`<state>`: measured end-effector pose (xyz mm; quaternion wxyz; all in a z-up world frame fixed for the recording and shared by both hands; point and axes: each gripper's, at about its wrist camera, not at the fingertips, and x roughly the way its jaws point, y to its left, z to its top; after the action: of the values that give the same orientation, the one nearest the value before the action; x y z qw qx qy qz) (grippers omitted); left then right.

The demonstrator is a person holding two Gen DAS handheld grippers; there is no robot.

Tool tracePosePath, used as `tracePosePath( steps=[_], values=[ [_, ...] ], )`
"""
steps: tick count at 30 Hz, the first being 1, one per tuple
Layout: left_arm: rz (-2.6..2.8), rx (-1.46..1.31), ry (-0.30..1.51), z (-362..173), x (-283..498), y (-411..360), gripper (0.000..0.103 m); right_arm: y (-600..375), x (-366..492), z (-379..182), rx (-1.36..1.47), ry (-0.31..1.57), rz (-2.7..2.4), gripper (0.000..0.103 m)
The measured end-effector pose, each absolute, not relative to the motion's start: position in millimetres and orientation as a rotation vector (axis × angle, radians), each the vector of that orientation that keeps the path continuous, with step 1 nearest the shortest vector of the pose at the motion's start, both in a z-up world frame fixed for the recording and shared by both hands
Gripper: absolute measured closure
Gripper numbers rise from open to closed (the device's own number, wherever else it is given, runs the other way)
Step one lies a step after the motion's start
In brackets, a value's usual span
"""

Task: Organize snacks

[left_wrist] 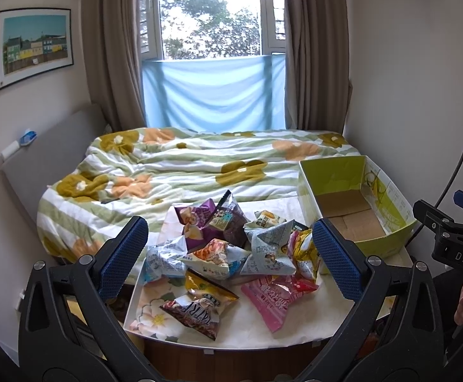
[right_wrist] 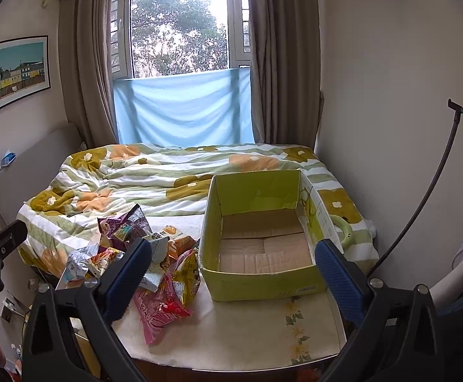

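A pile of snack bags (left_wrist: 231,248) lies on a small table with a floral cloth (left_wrist: 311,321). It includes a purple bag (left_wrist: 199,219), a pink bag (left_wrist: 276,296) and a dark bag with yellow top (left_wrist: 199,305). An empty yellow-green cardboard box (left_wrist: 358,210) stands to the right of the pile. My left gripper (left_wrist: 231,258) is open and empty, held above the pile. My right gripper (right_wrist: 234,273) is open and empty, in front of the box (right_wrist: 263,283). The pile (right_wrist: 155,264) shows at its left, partly behind the left finger (right_wrist: 126,283).
A bed with a flowered quilt (left_wrist: 183,168) lies behind the table. A window with curtains (left_wrist: 212,16) is at the back. A wall stands close on the right (right_wrist: 390,95). A black curved stand (right_wrist: 435,175) rises at the right.
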<state>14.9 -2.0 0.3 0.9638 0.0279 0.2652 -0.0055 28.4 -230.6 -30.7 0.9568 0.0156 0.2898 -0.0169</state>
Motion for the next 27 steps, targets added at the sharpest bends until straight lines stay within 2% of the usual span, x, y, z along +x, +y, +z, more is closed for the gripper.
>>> tracePosePath(
  steps=[27],
  values=[
    [-0.014, 0.06, 0.578, -6.9, 31.6, 0.3, 0.001, -230.0, 39.8, -34.7, 0.041, 0.624, -0.038, 0.001]
  ],
)
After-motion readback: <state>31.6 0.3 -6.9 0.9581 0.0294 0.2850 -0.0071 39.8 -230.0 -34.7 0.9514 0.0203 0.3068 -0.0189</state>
